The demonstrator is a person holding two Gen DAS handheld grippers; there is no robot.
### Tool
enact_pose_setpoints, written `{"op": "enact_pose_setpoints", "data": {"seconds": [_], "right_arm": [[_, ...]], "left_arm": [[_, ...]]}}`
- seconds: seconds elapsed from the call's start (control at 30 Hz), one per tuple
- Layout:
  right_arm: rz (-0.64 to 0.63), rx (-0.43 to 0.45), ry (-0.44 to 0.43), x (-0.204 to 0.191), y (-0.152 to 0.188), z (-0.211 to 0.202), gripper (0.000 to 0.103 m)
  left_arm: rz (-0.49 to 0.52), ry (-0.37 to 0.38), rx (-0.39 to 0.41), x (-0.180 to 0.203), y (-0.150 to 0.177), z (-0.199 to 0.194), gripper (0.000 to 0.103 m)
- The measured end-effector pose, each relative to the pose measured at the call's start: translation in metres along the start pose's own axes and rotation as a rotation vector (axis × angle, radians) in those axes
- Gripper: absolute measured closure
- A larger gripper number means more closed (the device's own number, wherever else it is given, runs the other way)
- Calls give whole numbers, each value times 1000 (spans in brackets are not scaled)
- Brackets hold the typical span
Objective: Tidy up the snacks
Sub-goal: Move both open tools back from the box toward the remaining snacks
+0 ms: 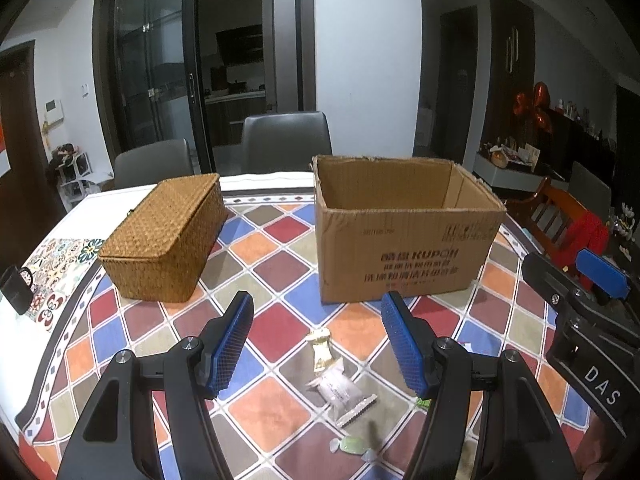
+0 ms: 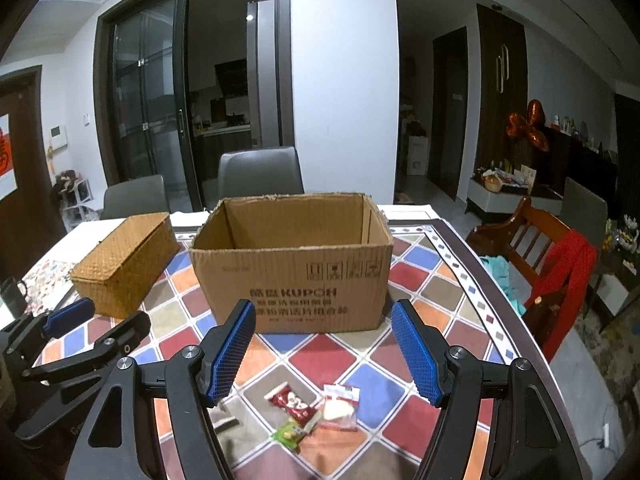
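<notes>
I see the tiled surface (image 1: 280, 236) carrying an open cardboard box (image 2: 292, 276) toward its far edge, right of centre, with a closed wicker basket (image 1: 168, 236) beside it on the left. Nearer me, my left gripper (image 1: 316, 340) hangs with its jaws open and empty over a clear-wrapped snack (image 1: 340, 392) and a gold one (image 1: 320, 350). My right gripper (image 2: 324, 344) is likewise open and empty above a red packet (image 2: 294, 402), a white-and-red one (image 2: 340, 406) and a green candy (image 2: 289, 434).
</notes>
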State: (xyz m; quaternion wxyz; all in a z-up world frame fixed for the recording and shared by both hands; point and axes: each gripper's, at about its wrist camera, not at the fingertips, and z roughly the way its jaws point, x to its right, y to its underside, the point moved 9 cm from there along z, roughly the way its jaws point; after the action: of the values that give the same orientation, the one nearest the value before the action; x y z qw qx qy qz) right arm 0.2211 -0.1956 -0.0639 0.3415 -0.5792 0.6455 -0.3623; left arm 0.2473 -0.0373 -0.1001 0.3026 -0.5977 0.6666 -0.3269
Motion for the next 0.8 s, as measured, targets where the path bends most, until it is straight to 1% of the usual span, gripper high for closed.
{"op": "enact_pose_setpoints", "data": {"seconds": [0.43, 0.8], "right_arm": [[14, -45, 18, 1, 26, 4, 32], [-3, -80, 19, -3, 50, 7, 32]], "left_arm": [[3, 0, -28, -2, 22, 6, 37], [-10, -14, -60, -8, 49, 9, 37]]}}
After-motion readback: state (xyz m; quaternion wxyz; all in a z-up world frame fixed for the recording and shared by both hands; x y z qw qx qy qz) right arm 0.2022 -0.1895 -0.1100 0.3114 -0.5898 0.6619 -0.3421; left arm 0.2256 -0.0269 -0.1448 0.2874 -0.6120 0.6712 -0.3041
